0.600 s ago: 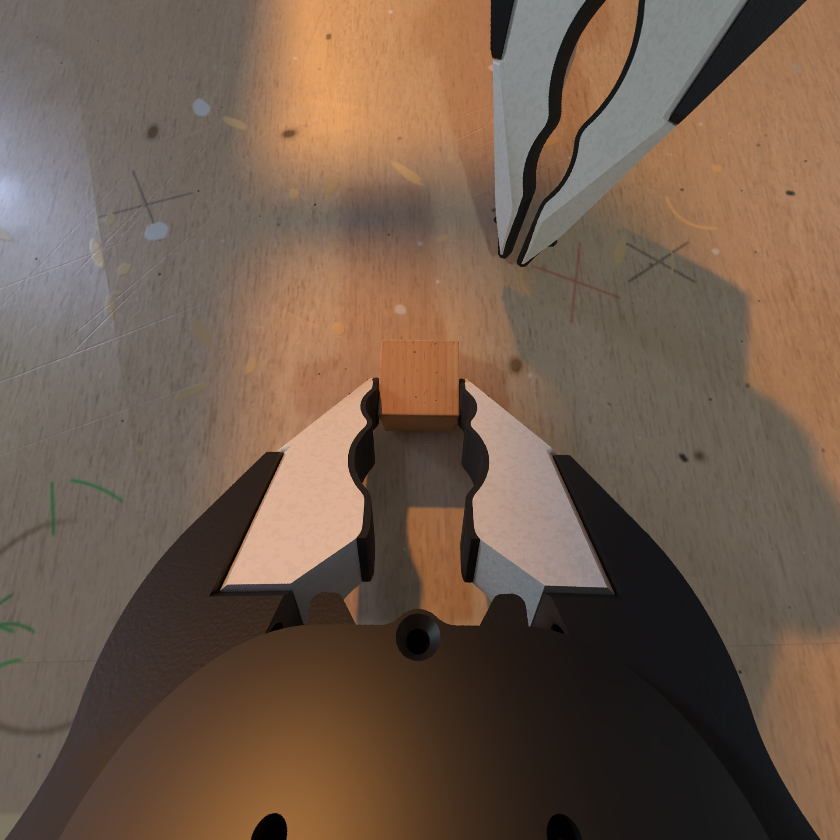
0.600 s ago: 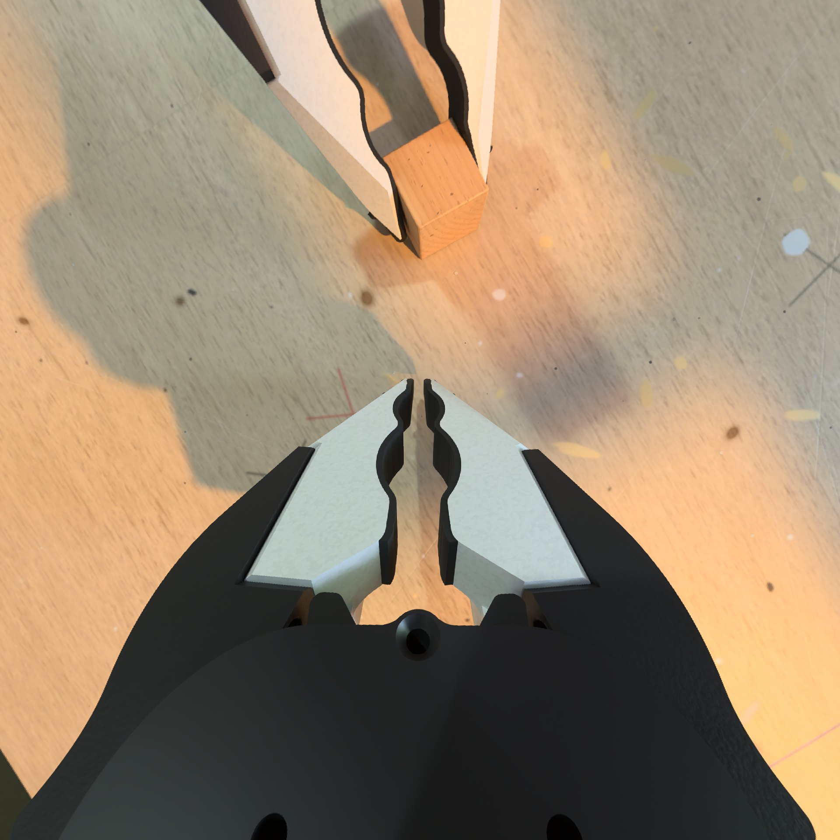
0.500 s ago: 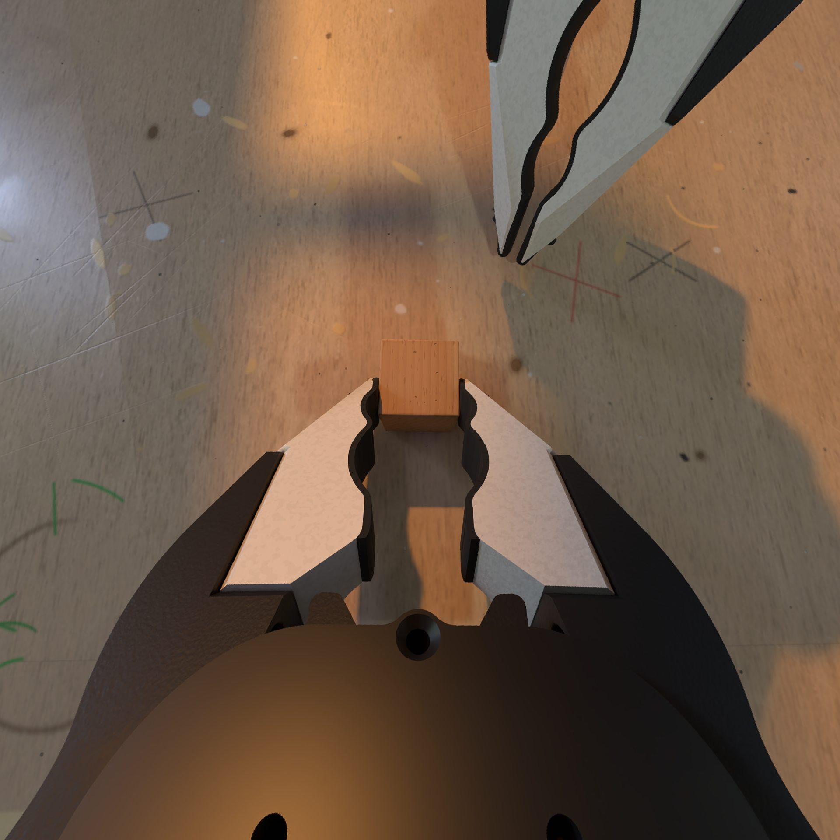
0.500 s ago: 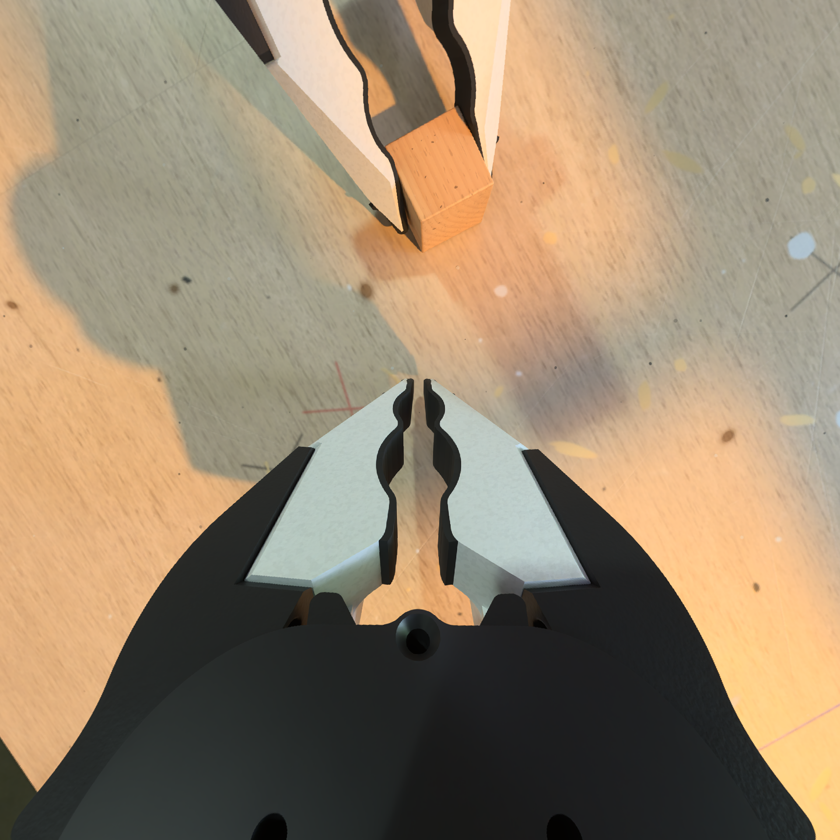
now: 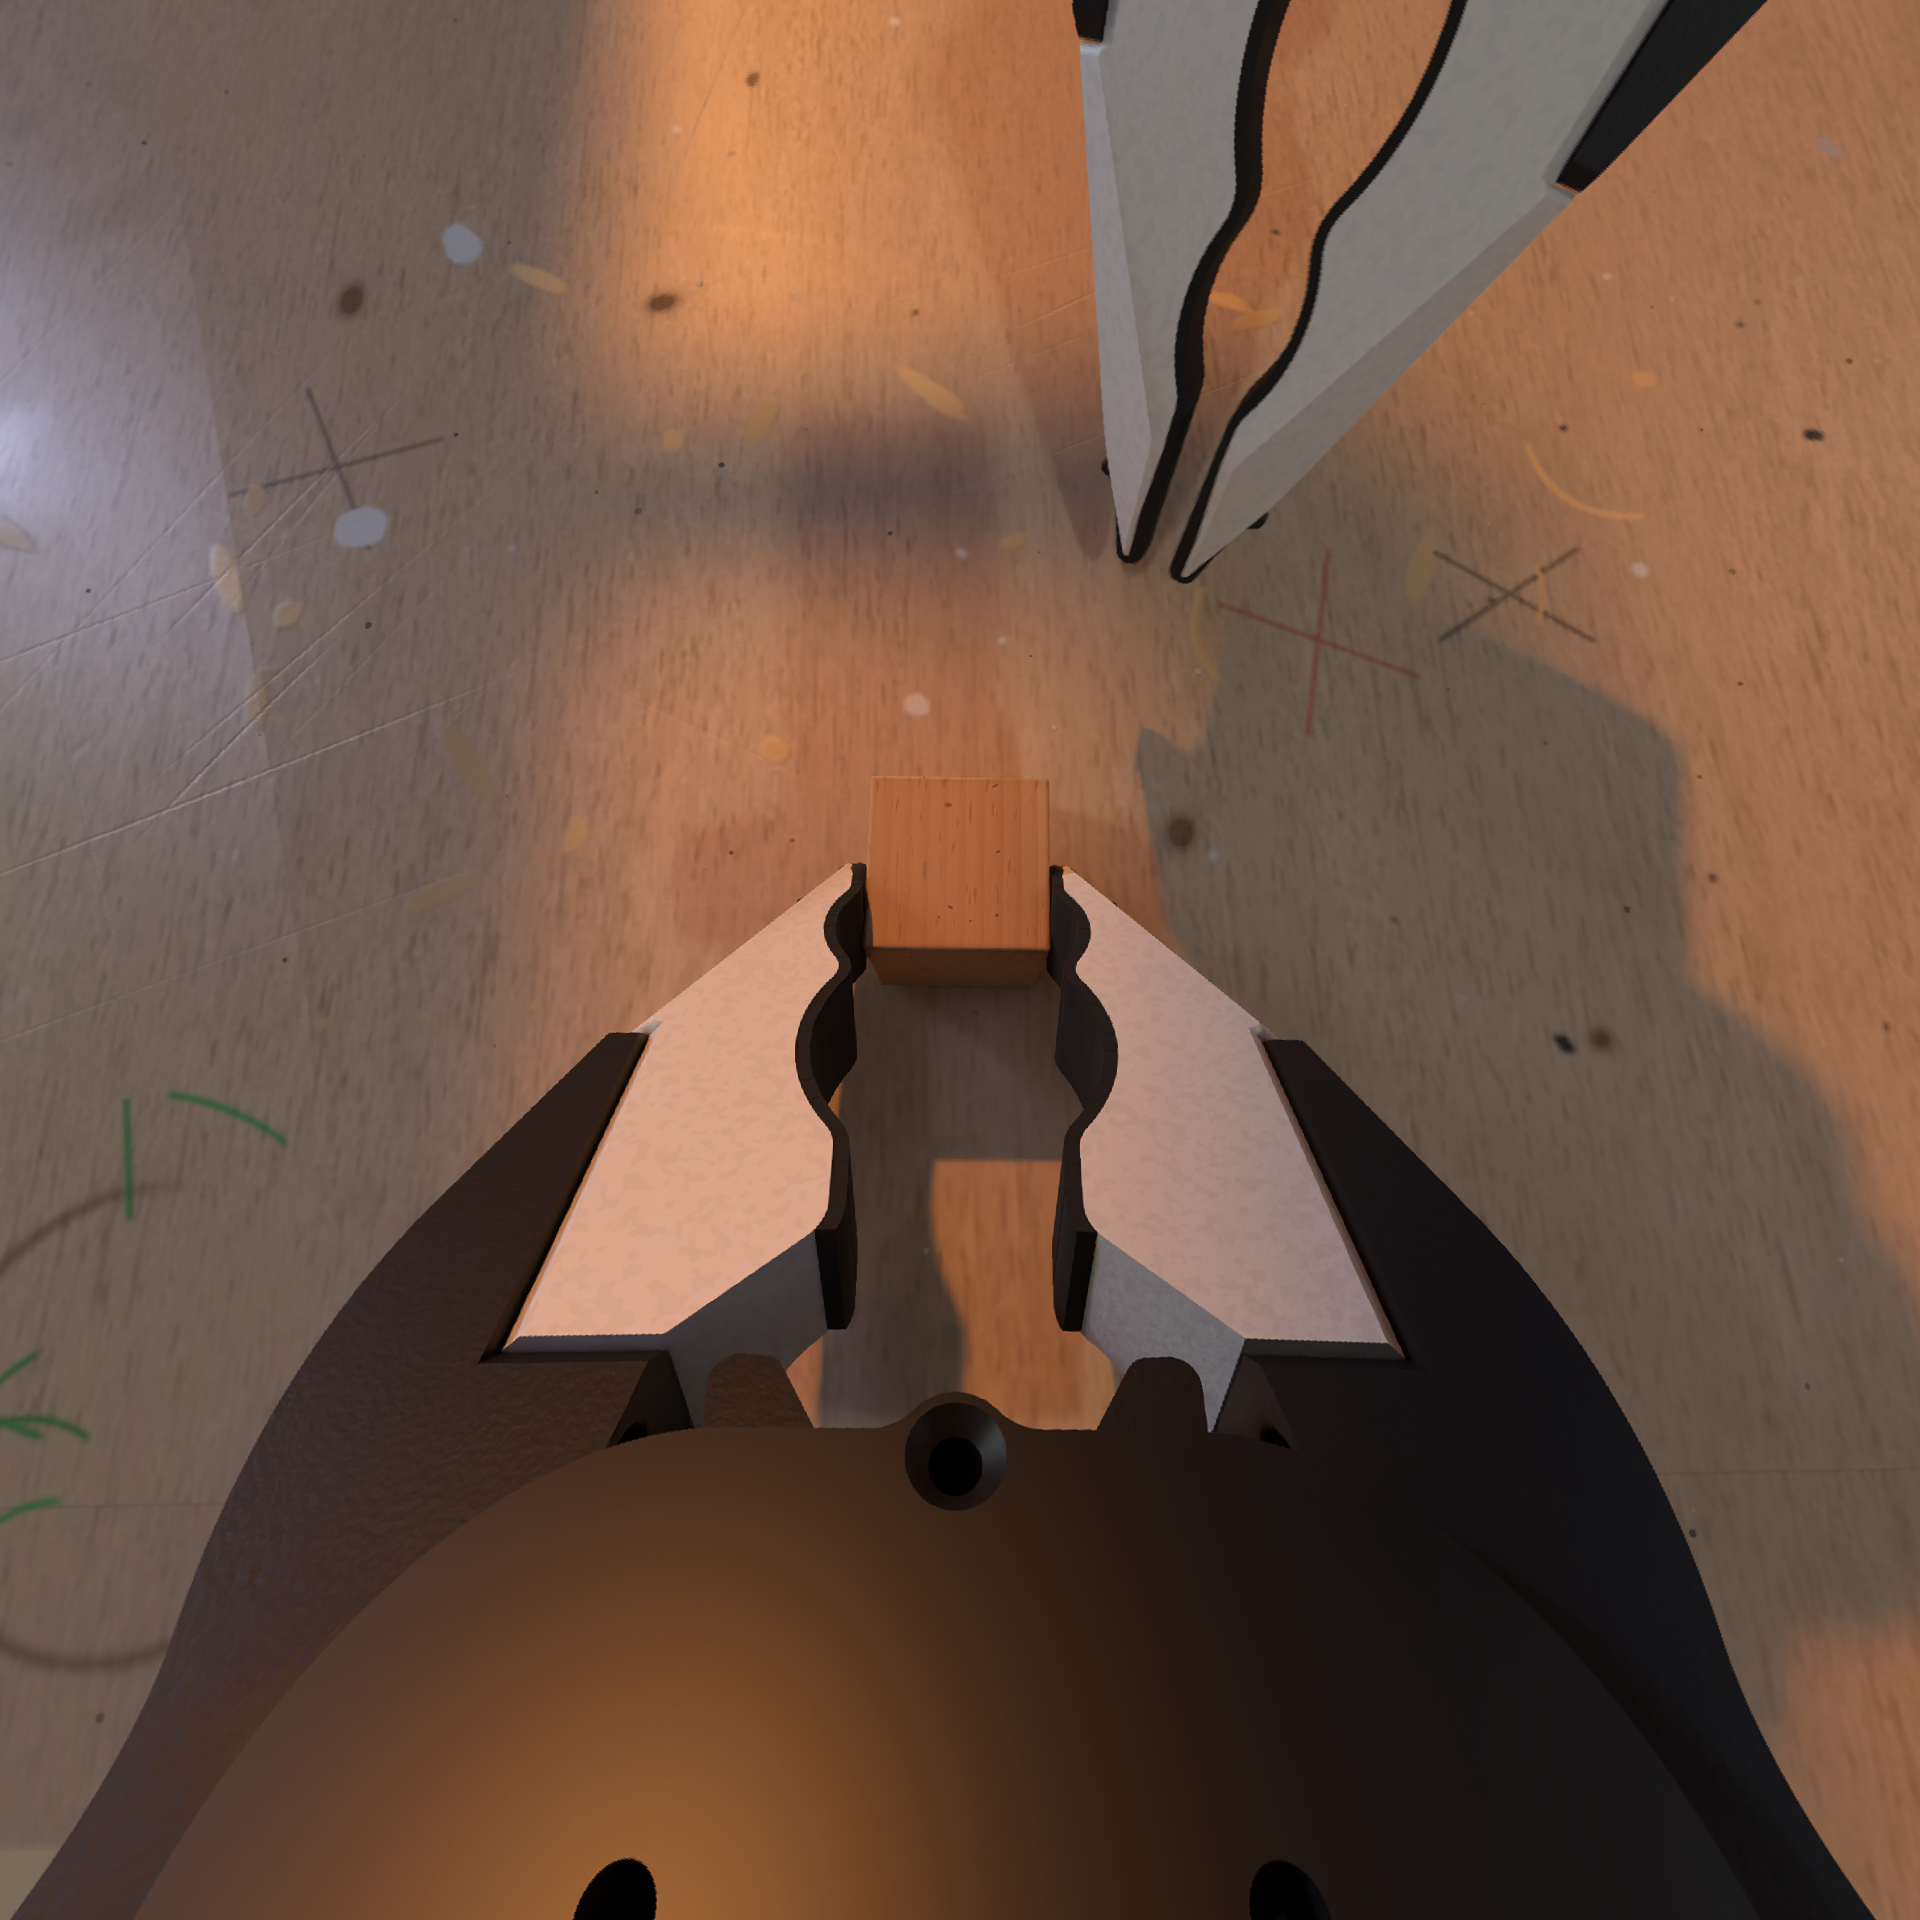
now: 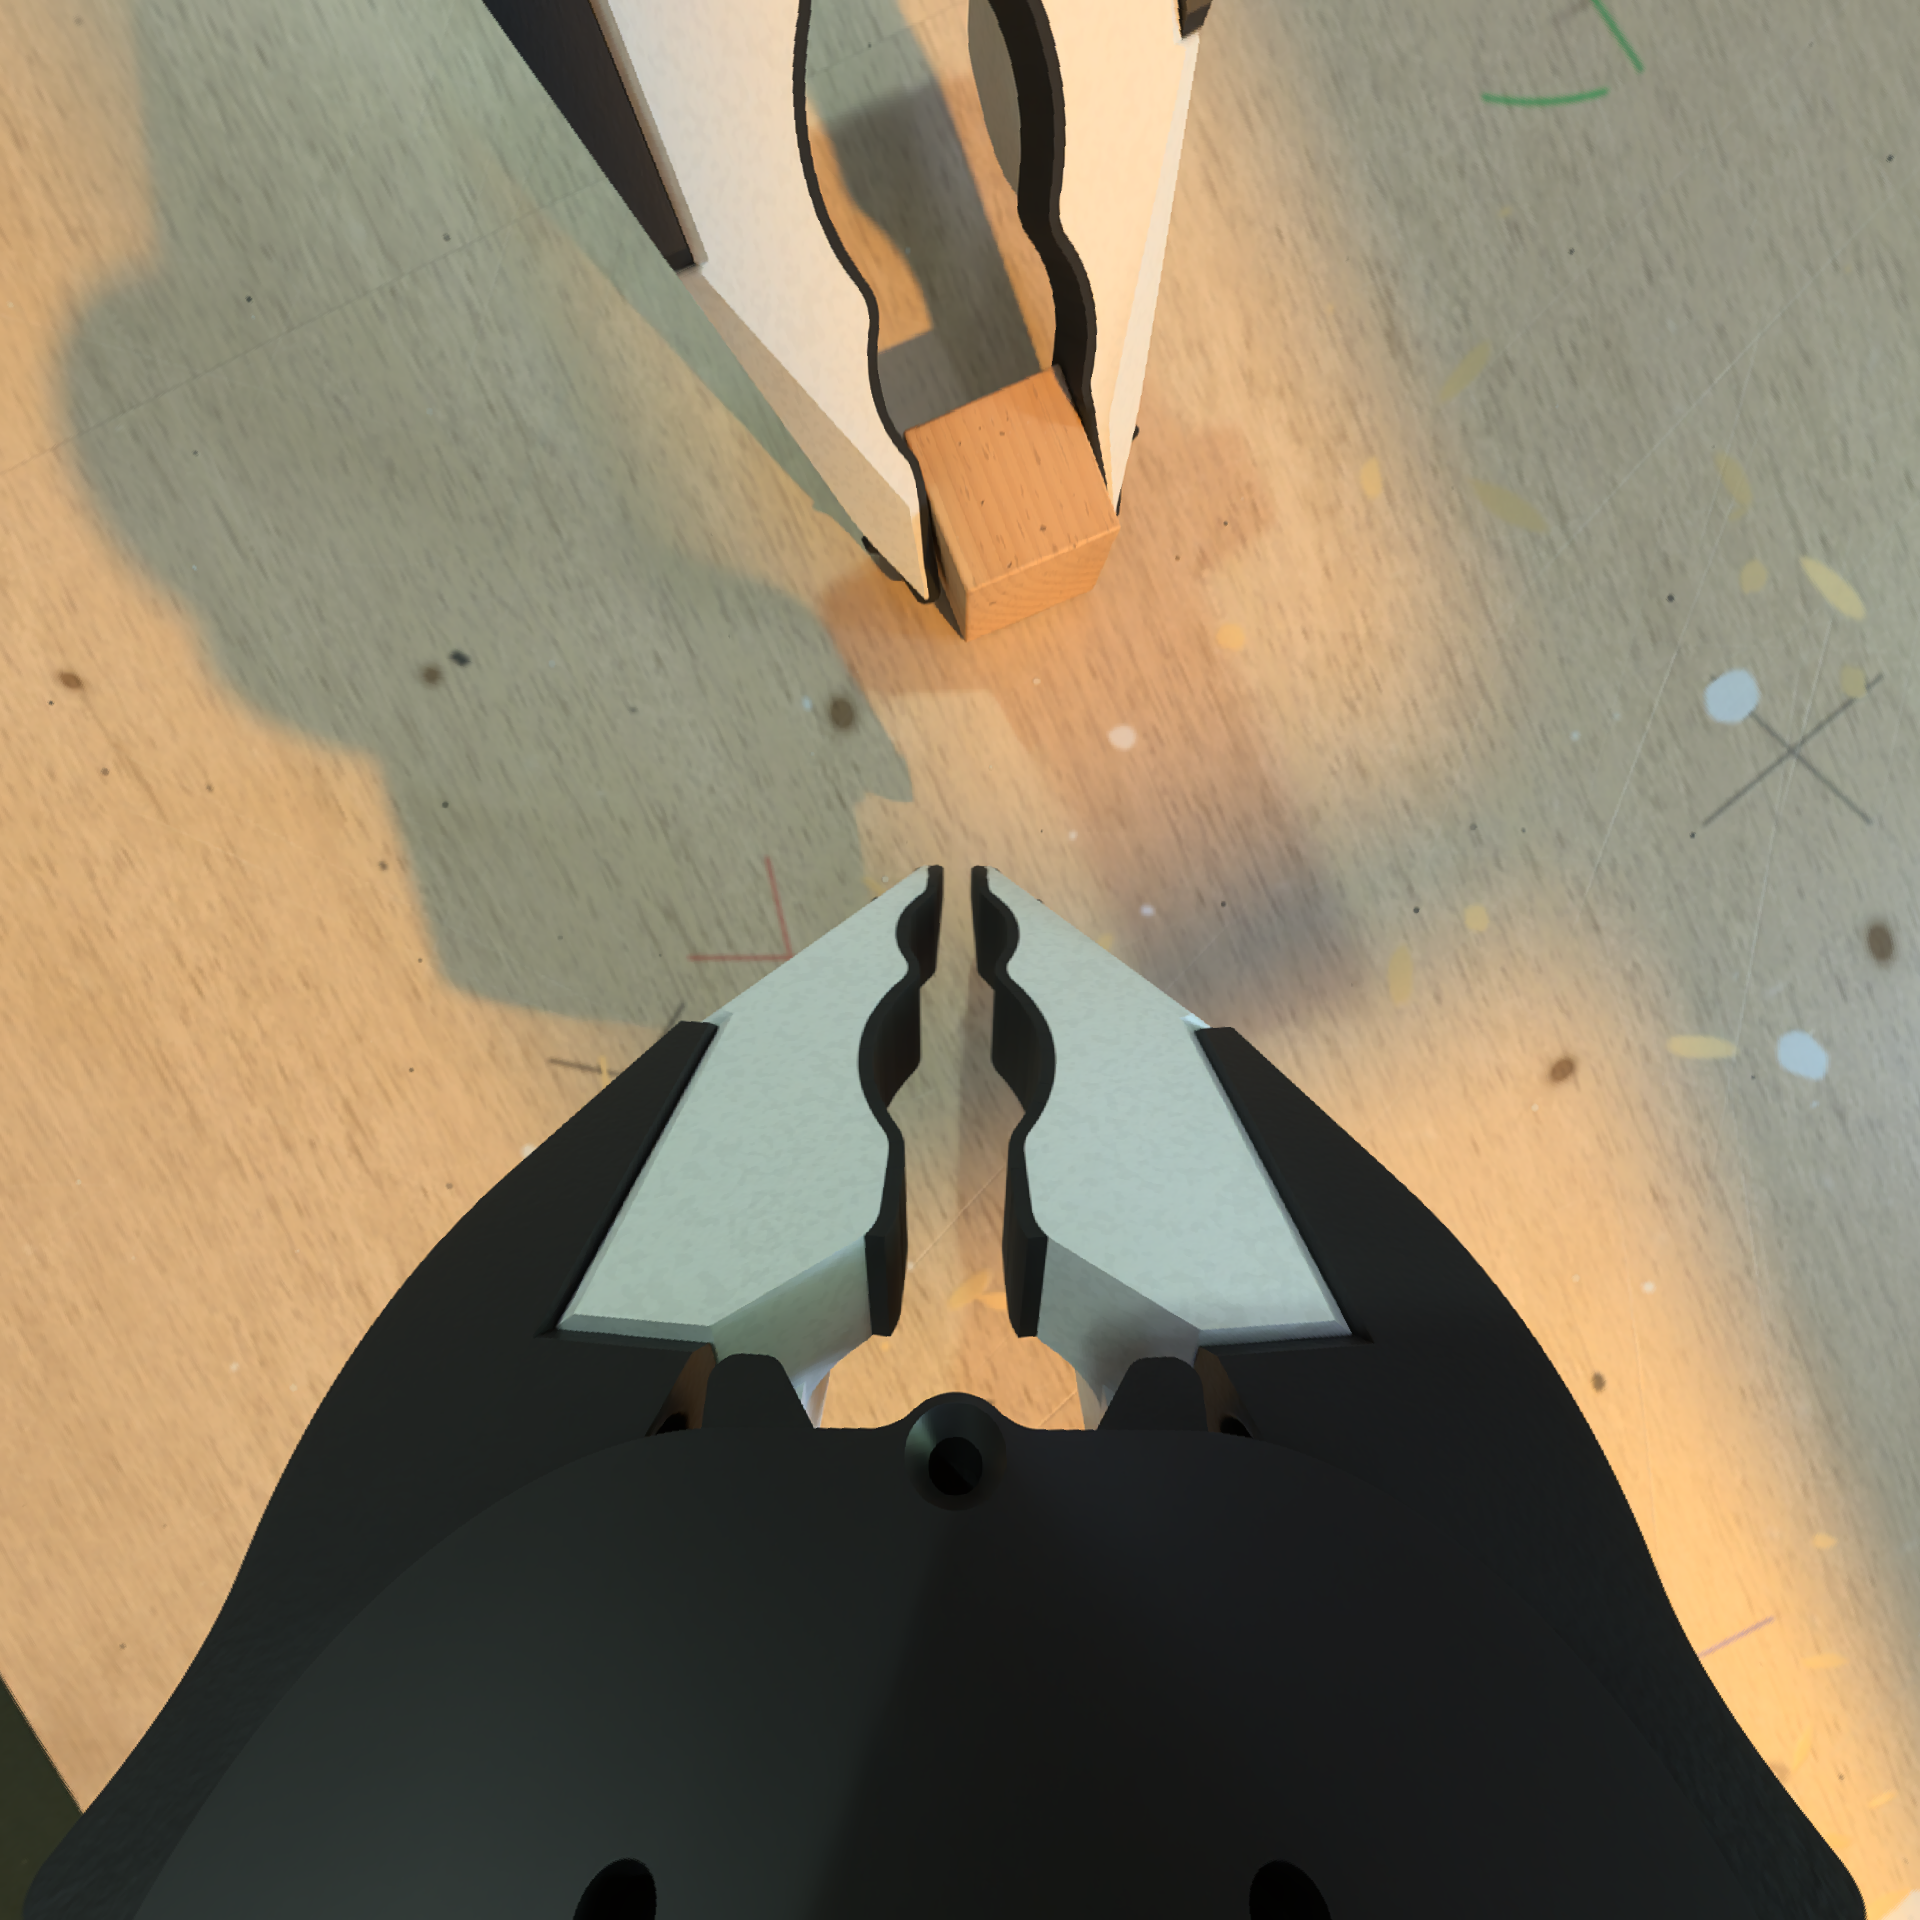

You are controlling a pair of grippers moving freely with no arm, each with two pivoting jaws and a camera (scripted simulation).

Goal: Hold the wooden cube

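Left wrist view: I am squeezing the wooden cube [image 5: 958, 868] between the two tips of my left gripper [image 5: 957, 914], down by the wooden tabletop [image 5: 623, 623]. My right gripper [image 6: 955, 883] is waiting near it, its tips almost together, pinching nothing, over a red cross mark [image 5: 1317, 639].

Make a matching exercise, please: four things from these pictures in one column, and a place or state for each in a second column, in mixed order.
Things:
1. wooden cube
2. left gripper
3. right gripper
4. red cross mark

States:
A. nearly shut, holding nothing
B. drawn on the table, near the right gripper's tips
C. shut on the cube
D. between two fingertips

Pairs: 1-D, 2-C, 3-A, 4-B
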